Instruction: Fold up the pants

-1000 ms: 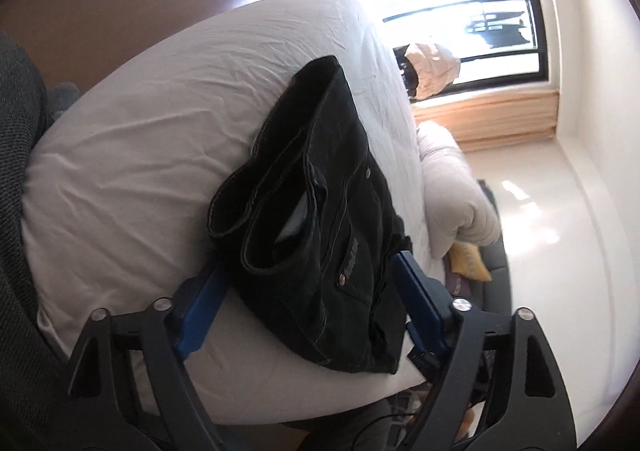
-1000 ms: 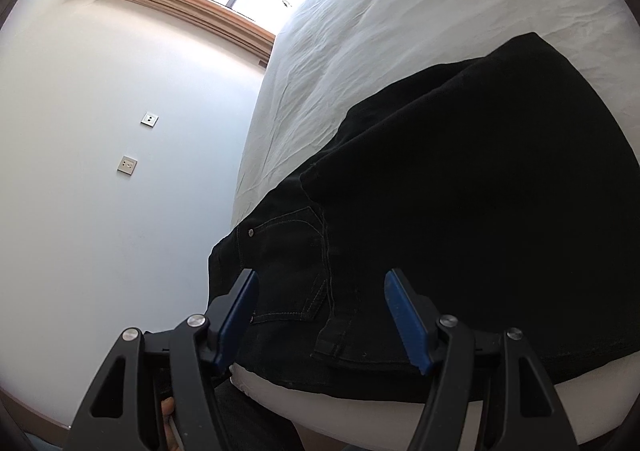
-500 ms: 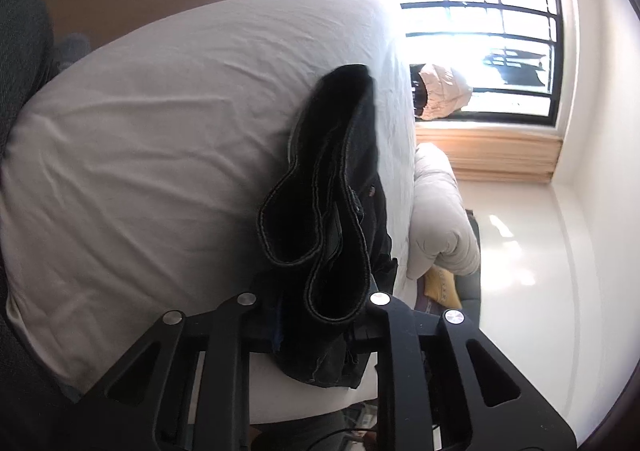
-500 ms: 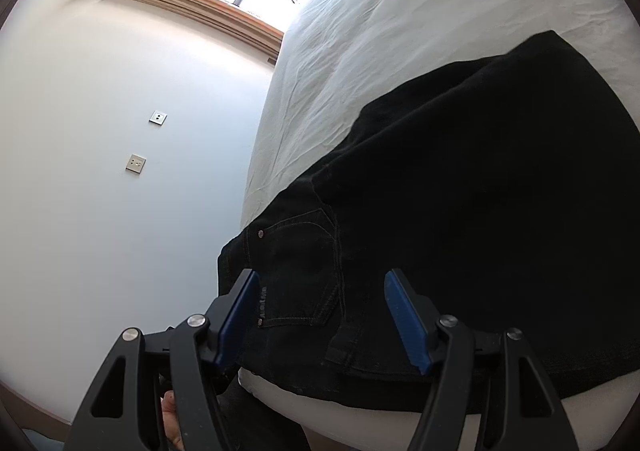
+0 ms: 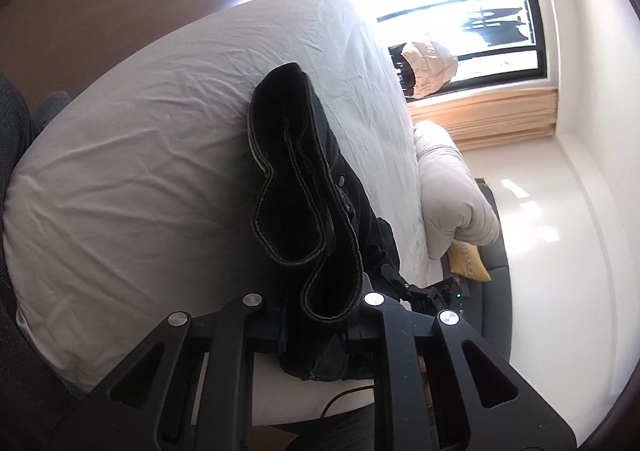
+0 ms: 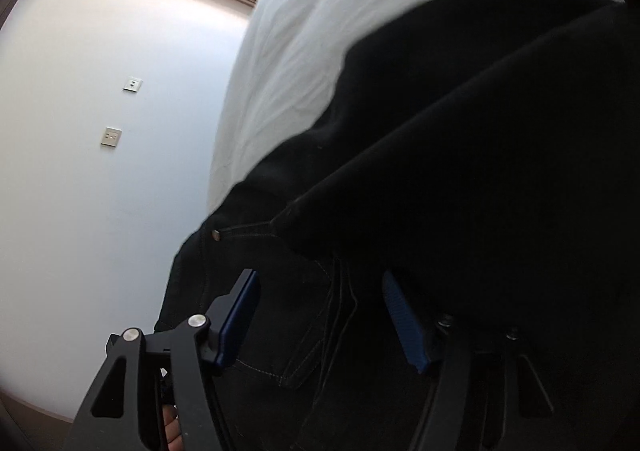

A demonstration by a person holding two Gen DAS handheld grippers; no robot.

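Step in hand: carrying the gathered leg ends over. Left tool [image 5: 316,315] clamped on the hem end of the black denim pants [image 5: 296,179]; right tool [image 6: 320,315] has its blue pads apart, straddling the pocket area. Advice: lift evenly, match the edges, and grip the near side before lowering. Item: dark, stiff, pale-stitched, partly folded, on the white-sheeted bed [image 5: 140,179] near its edge.

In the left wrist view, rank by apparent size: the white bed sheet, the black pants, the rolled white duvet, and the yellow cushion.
Largest to smallest as they look:
1. white bed sheet
2. black pants, though they hang close to the camera, which inflates them
3. rolled white duvet
4. yellow cushion, mostly hidden
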